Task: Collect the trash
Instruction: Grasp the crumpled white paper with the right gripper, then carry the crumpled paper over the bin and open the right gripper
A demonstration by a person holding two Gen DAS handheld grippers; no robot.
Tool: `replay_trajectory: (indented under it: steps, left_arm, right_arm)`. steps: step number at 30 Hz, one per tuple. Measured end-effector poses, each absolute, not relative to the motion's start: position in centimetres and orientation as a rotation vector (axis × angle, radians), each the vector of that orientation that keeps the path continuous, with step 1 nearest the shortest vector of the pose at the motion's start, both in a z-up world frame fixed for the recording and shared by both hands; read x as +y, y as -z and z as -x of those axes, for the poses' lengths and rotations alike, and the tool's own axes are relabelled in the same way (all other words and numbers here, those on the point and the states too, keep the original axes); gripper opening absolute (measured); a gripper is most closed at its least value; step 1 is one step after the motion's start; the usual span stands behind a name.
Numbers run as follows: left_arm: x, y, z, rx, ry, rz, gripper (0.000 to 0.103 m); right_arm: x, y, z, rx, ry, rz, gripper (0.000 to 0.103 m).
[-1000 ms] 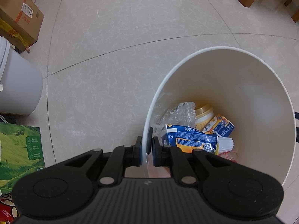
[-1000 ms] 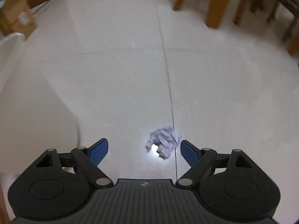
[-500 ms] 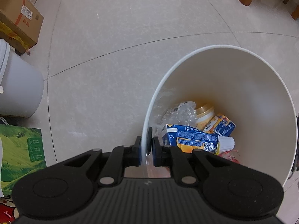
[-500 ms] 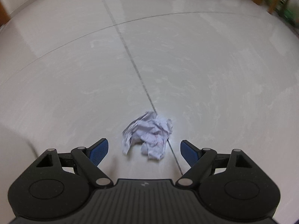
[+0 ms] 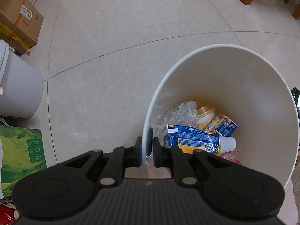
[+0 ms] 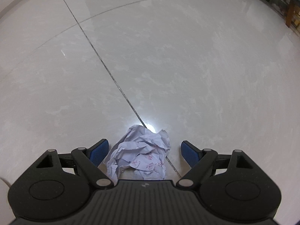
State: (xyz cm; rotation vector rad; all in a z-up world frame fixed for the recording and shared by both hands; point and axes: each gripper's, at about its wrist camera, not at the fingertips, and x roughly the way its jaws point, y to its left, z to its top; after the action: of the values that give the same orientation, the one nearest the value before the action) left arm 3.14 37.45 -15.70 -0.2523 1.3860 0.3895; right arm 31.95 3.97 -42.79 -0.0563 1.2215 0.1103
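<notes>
From the left wrist view, the left tool [image 5: 146, 148] points straight down at the floor [image 5: 116, 60] and is clamped shut on the thin rim of a white bin [image 5: 234, 78], one pad outside the wall and one inside. The bin looks tilted toward the camera, its mouth wide. At its bottom lie a blue and orange drink carton [image 5: 193, 140], a second smaller carton [image 5: 223, 124], a tan tub [image 5: 205, 113], crumpled clear plastic [image 5: 178, 112] and a small white pleated cup [image 5: 227, 143]. Off to the left stand a white bucket [image 5: 18, 91], a cardboard box [image 5: 16, 20] and a green printed box [image 5: 20, 150].

From the right wrist view, the right tool [image 6: 144, 152] is angled steeply down at pale glossy tiles, its jaws spread wide and gripping nothing. A crumpled ball of white paper [image 6: 140, 153] with red handwriting lies on the floor between the two blue pads [image 6: 98, 151], close to the left one and clear of the right. It sits across a dark grout line [image 6: 105, 65], with a bright glare spot just behind it.
</notes>
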Motion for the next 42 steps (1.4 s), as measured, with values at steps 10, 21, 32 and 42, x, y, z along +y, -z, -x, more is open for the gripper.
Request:
replay_trajectory:
  steps: [10,21,32,42]
  left_arm:
    - [37.5,15.7,-3.1,1.385,-0.391,0.252,0.008]
    - [37.5,15.7,-3.2,1.386,-0.391,0.255,0.008]
    - [37.8,15.6,-3.0,1.381,-0.392,0.277,0.008]
    - [37.7,15.6,-3.0,1.38,-0.397,0.279,0.008]
  right_arm:
    - [4.5,42.9,-32.5,1.257,-0.13,0.084,0.059]
    - [6.2,36.0,-31.2,1.23,-0.263,0.227,0.058]
    - [7.6,22.3,-26.6,1.212,-0.438,0.367,0.058]
    - [11.7,9.6,-21.1,1.153,-0.672,0.451,0.058]
